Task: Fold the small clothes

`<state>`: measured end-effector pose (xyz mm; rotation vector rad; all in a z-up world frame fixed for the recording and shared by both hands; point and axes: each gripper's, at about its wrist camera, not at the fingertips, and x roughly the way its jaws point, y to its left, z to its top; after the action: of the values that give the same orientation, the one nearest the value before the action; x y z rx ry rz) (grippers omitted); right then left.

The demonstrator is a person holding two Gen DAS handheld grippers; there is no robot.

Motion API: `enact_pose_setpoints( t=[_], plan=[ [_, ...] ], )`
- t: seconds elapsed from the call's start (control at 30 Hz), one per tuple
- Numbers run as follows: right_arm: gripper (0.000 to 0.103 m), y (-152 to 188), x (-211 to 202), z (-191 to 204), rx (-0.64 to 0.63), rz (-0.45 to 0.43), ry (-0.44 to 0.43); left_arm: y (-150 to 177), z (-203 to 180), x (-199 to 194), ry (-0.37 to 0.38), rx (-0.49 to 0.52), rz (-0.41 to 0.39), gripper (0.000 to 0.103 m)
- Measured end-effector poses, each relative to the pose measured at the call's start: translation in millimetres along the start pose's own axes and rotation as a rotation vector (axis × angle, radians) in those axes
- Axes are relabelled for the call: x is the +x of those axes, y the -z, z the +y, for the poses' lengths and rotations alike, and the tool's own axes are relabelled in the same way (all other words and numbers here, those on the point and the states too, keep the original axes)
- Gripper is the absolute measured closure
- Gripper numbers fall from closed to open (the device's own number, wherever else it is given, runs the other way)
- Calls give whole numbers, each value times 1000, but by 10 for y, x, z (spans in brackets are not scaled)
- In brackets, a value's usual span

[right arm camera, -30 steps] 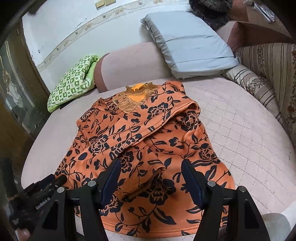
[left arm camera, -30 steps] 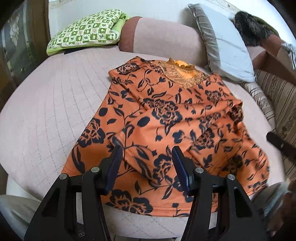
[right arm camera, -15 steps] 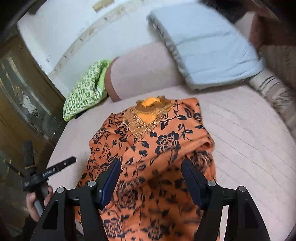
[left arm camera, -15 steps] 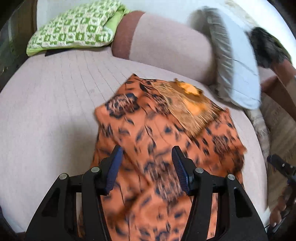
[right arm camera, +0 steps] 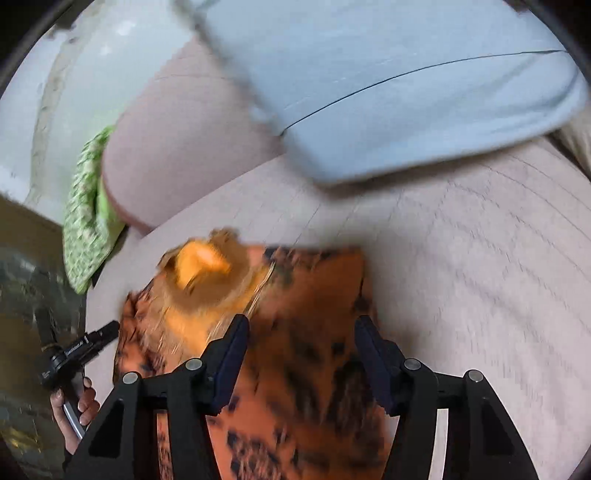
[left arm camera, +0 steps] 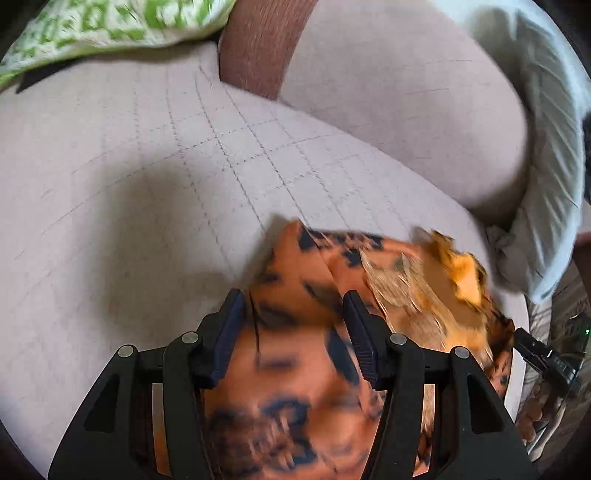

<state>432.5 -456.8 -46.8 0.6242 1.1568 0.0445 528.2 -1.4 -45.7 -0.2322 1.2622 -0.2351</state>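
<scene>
The left tongs (left arm camera: pixel 293 334) stand spread, and the orange flowered garment (left arm camera: pixel 295 369) shows between and beyond their pads; blur keeps me from telling whether the pads touch the cloth, but nothing looks pinched. The right tongs (right arm camera: pixel 299 354) are spread too, their jaws having just been closing a little, with the garment's cloth seen between them and no grip that I can make out.

The garment lies on the quilted pink bed (left arm camera: pixel 147 184), directly ahead of and under both tongs. Its neckline (left arm camera: pixel 461 280), a brighter orange patch with pale trim, sits at the far end. In the left view the neckline is off to the right of the tongs; in the right view (right arm camera: pixel 201 266) it is off to the left. So each tongs faces one top corner: the left one (left arm camera: pixel 291 230) just past the left tongs, the right one (right arm camera: pixel 354 258) just past the right tongs. The long axis runs from the neckline back toward the person, and each hand seems equally near its own corner.

I judge the coming move to be a pinch at both shoulder corners. Beyond lie a grey pillow (right arm camera: pixel 406 92), a green checked cushion (left arm camera: pixel 110 22) and a pink bolster (left arm camera: pixel 388 103).
</scene>
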Motion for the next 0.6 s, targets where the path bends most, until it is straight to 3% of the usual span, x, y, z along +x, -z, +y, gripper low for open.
enact_pose_setpoints(
  t=[0.07,0.17,0.2,0.23,0.27,0.33,0.47,0.6],
  plan=[
    [47,-135,152,-58,-4,36,36,-81,59,147,-1,-22,25,48],
    [63,-246,350,-150,-3,77,47,-113,47,132,20,-23,-30,48],
    [68,-261,371,-151,-7,67,55,-110,28,152,16,-17,-23,62],
    [71,-258,361,-127,-17,54,67,-101,3,167,3,-4,-20,91],
    [83,-258,354,-101,-29,47,83,-96,-33,180,-1,14,1,92],
    [92,-256,325,-31,-53,40,120,-52,-36,11,24,18,-31,94],
    [93,-219,-158,89,-51,-76,99,136,142,-777,159,-36,-160,94],
    [94,187,-983,197,-96,-218,35,744,147,-1688,222,36,-292,95]
  ],
)
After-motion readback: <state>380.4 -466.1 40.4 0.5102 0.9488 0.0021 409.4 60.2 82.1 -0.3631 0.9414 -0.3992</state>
